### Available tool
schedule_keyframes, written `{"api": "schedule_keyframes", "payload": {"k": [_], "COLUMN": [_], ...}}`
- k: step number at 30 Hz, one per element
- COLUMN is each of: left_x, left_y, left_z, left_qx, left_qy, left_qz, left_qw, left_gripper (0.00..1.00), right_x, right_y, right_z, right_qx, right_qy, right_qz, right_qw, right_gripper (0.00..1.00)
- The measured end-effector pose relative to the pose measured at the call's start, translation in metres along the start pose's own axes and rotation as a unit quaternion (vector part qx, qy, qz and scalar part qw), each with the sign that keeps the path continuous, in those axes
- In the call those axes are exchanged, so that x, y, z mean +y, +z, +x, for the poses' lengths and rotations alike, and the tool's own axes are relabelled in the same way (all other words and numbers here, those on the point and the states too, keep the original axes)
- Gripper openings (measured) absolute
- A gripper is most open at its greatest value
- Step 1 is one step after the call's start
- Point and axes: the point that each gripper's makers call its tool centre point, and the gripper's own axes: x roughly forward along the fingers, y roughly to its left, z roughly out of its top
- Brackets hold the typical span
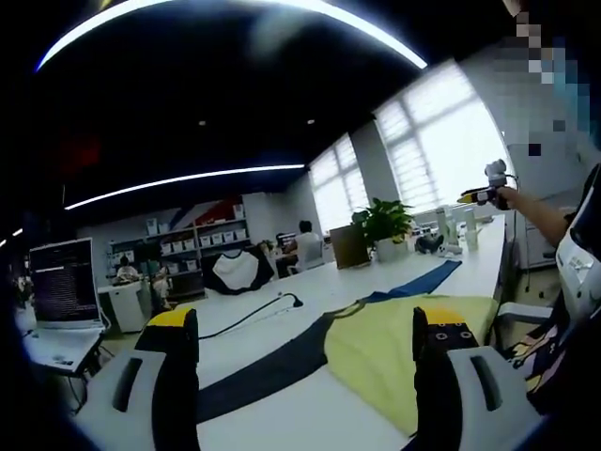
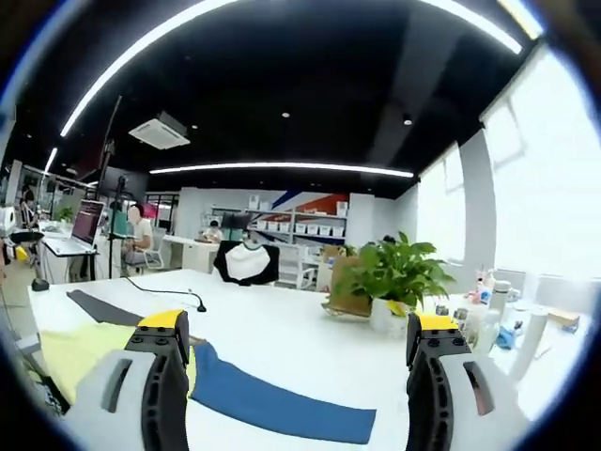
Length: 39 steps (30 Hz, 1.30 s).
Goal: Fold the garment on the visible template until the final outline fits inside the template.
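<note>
The garment, yellow with dark and blue sleeves, lies spread flat on the white counter, apparently laid out for folding. Both the left tongs and the right tongs hang wide open above it, holding nothing, seemingly poised before a first grasp. No template outline can be made out, and the garment's near edge is cut off.

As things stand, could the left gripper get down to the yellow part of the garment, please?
Probably yes: the left gripper hangs with open jaws just above the yellow panel on the white table, and nothing lies between them.
</note>
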Motion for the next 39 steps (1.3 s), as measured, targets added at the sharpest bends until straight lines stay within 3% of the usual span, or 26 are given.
{"api": "schedule_keyframes", "payload": {"k": [9, 15, 27, 33, 39], "left_x": [-0.002, -0.002, 0.001, 0.001, 0.001], "left_y": [-0.003, -0.004, -0.013, -0.012, -0.015], "left_z": [0.001, 0.003, 0.006, 0.007, 0.008], "left_qx": [0.006, 0.009, 0.019, 0.019, 0.024], "left_qy": [0.0, 0.0, 0.002, -0.001, -0.001], "left_qz": [0.0, -0.003, -0.015, -0.015, -0.015], "left_qw": [1.0, 1.0, 0.9997, 0.9997, 0.9996], "left_gripper": [0.99, 0.99, 0.99, 0.99, 0.99], "right_x": [-0.049, -0.07, -0.08, -0.084, -0.09], "right_y": [-0.078, -0.108, -0.175, -0.216, -0.237], "right_z": [0.032, 0.048, 0.079, 0.088, 0.09], "right_qx": [0.065, 0.076, 0.132, 0.178, 0.195], "right_qy": [-0.064, -0.081, -0.064, -0.06, -0.072], "right_qz": [-0.012, -0.012, -0.021, 0.011, 0.026], "right_qw": [0.9957, 0.9937, 0.989, 0.9821, 0.9778], "right_gripper": [0.99, 0.95, 0.85, 0.78, 0.66]}}
